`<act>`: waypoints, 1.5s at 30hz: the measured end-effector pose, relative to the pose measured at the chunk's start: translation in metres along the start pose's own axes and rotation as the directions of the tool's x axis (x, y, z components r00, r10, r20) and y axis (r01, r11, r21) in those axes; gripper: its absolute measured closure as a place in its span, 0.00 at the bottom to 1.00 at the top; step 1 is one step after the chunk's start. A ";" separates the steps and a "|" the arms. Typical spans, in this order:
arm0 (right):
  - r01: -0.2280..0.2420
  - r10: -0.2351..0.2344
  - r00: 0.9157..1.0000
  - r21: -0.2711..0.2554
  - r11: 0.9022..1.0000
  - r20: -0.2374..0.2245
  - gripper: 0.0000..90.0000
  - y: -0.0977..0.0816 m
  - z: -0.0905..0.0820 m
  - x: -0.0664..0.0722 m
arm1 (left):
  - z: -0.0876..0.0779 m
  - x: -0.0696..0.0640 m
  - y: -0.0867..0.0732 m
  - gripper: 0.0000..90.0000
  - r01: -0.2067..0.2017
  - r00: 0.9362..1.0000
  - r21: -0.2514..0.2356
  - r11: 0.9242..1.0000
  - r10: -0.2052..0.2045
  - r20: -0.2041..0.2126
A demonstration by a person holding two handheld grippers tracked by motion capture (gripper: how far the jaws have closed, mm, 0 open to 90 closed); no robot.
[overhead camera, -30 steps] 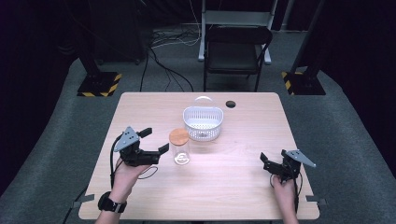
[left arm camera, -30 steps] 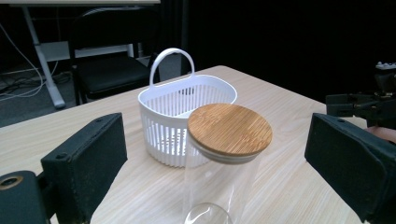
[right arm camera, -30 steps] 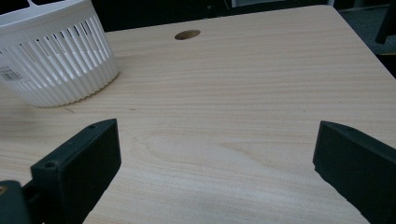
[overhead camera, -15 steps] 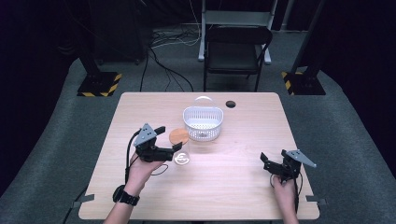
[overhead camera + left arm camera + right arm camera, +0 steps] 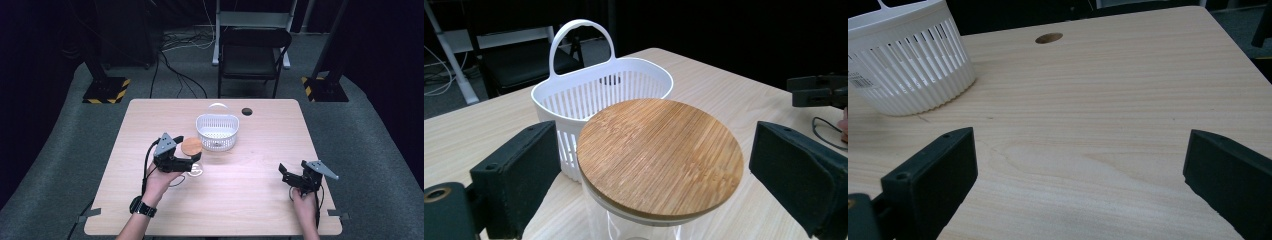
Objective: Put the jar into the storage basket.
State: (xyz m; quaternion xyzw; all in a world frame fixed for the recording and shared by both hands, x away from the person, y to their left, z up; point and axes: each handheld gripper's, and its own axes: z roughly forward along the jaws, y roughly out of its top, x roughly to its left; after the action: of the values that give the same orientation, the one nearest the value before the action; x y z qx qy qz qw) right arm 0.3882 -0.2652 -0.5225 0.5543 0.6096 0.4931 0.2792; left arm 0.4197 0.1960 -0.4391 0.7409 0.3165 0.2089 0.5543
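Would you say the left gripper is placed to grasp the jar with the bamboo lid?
Probably yes: the left gripper has open jaws on either side of the jar, under its bamboo lid, with nothing between.

Dark room, grey carpet, black chair, wooden table

Ahead of my left gripper: glass jar with wooden lid sits between the spread jaws; white basket just behind blocks the way.
Ahead of my right gripper: I see bare table; basket off left.
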 end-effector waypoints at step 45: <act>-0.002 0.002 1.000 0.005 1.000 -0.007 0.00 0.000 0.001 -0.001 | 0.000 -0.005 0.002 0.26 -0.042 0.999 -0.012 0.999 0.042 0.001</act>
State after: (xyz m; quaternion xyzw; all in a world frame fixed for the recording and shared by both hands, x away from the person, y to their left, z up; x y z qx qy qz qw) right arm 0.3889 -0.2656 -0.5226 0.5538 0.6113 0.4939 0.2751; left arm 0.4169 0.1921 -0.4372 0.7444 0.2990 0.2219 0.5543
